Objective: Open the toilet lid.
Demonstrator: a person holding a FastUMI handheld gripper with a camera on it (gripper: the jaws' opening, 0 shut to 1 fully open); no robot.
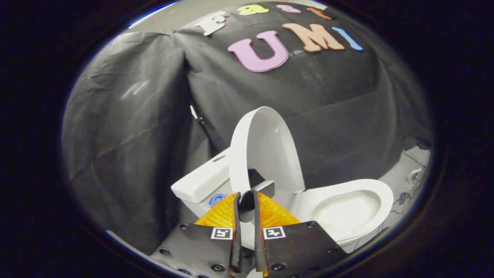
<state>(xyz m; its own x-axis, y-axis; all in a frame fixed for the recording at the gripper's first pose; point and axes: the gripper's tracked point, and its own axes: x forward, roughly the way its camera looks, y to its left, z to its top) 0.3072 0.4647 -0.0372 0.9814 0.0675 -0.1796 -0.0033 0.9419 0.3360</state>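
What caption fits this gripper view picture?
Toilet lid standing raised above the open bowl, gripper fingers nearly closed on its black handle.

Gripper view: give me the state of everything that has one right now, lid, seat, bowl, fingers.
toilet lid: raised, standing upright just beyond the fingers.
black handle: fixed on the lid's edge, just ahead of the fingertips.
toilet seat: down on the bowl.
bowl: uncovered.
tank: lid on.
gripper: nearly shut, narrow gap; whether the fingers press on the handle is unclear.
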